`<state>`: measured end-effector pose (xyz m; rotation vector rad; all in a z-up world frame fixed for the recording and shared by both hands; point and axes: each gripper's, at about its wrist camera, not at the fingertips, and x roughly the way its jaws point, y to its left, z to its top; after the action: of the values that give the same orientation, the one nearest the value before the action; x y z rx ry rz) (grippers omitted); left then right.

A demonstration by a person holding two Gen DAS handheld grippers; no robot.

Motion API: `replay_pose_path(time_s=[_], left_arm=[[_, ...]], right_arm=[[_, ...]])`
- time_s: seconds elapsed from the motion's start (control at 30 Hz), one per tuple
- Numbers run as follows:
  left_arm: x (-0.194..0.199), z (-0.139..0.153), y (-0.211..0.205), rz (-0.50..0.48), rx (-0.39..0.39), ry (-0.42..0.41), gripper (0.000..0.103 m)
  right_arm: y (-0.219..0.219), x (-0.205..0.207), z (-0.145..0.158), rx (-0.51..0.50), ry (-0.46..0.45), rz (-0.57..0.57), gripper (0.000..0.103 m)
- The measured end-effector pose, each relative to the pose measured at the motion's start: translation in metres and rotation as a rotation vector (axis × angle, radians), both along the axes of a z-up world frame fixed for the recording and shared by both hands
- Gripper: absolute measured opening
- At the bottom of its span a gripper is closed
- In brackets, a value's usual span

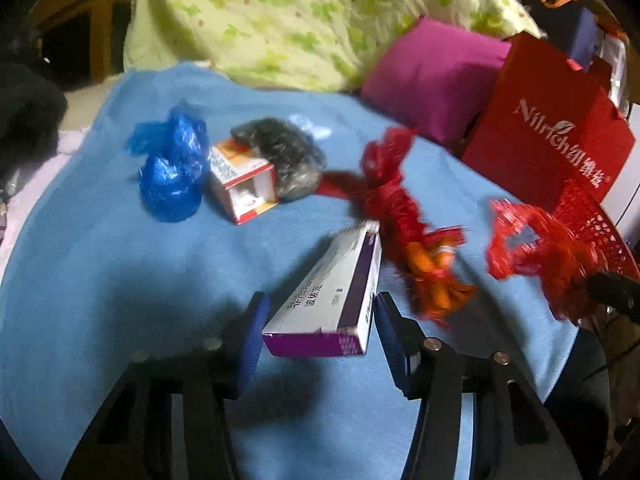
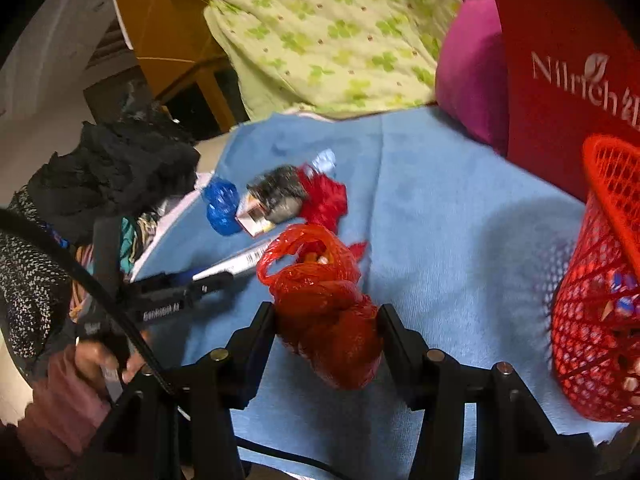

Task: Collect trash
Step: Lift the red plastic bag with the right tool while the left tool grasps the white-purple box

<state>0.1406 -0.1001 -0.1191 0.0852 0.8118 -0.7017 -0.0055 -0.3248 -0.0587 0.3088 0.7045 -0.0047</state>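
Observation:
My left gripper (image 1: 318, 312) is open around a long white and purple box (image 1: 334, 300); its pads stand apart from the box sides. On the blue cloth (image 1: 120, 280) beyond lie a blue bag (image 1: 172, 168), a small orange and white box (image 1: 244, 178), a dark bag (image 1: 280, 156) and a red bag with orange contents (image 1: 404, 216). My right gripper (image 2: 326, 316) is shut on a red plastic bag (image 2: 324, 312), held above the cloth; this bag also shows in the left wrist view (image 1: 532, 256). A red mesh basket (image 2: 600, 280) with trash inside stands at the right.
A red paper bag (image 1: 548, 136) and a magenta cushion (image 1: 436, 80) stand behind the basket. A green-patterned quilt (image 1: 300, 20) lies at the back. Dark clothes (image 2: 112, 172) pile up at the left edge of the bed.

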Motion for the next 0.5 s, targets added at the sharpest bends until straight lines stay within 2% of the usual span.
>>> replay_pose_path(time_s=[0.17,0.33,0.5], left_arm=[[-0.025,0.007,-0.004,0.013,-0.002,-0.026,0.054],[-0.022,-0.001,-0.007,0.047,0.017,0.007,0.054],[-0.029,0.018,-0.003,0.08,0.006,-0.042,0.051]], right_arm=[[0.003,-0.014,0.019,-0.011,-0.056,0.006,0.055],[0.001,-0.026,0.027,-0.018,-0.08,-0.004,0.055],[-0.005,-0.042,0.036,-0.017,-0.115,-0.014,0.055]])
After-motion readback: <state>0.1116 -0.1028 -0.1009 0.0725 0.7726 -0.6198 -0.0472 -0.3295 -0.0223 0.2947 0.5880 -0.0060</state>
